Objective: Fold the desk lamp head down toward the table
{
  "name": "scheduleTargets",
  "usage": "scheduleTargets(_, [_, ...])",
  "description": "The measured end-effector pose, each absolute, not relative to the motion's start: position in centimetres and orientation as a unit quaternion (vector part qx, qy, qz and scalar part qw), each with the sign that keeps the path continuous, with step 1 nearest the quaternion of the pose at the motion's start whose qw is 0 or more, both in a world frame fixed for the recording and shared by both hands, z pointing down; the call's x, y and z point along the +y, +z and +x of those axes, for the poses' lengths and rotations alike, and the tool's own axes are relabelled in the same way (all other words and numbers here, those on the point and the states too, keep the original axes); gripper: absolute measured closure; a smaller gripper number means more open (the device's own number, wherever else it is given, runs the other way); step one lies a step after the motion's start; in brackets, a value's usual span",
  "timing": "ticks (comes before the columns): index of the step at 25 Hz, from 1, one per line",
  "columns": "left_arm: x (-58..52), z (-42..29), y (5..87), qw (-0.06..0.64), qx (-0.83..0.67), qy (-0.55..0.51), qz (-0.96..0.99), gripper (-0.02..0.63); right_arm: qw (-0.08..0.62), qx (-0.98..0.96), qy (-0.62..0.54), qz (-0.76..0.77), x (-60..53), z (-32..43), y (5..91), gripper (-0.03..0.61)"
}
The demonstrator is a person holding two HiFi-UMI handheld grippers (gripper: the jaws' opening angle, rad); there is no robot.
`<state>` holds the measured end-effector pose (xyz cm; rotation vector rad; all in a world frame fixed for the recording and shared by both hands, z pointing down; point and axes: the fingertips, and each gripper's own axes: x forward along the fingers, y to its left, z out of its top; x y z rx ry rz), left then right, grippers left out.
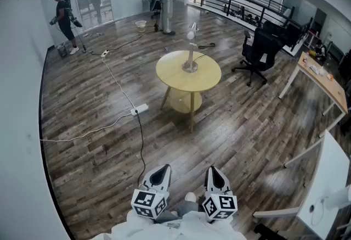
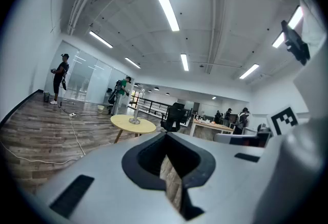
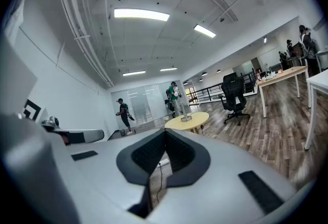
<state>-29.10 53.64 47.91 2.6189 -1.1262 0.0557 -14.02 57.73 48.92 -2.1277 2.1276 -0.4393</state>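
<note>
Desk lamp [image 1: 190, 49] stands upright on the round bench [image 1: 170, 75], well ahead, midway between your left gripper [image 1: 159, 171] and right gripper [image 1: 215, 172] (both jaws closed, empty); neither looks nearer.

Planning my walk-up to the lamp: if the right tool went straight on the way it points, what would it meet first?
Nothing close: the right tool faces wood floor. Further along that line stands the round yellow table with the desk lamp, though depth is unclear.
</note>
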Motion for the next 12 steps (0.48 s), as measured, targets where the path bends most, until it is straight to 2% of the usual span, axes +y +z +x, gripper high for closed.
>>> scheduleTargets(12, [43.0, -23.6, 49.1, 0.141, -0.402, 0.032, 0.904, 0.612, 0.06, 0.705, -0.14, -0.692, 46.5, -8.5, 49.0, 0.568])
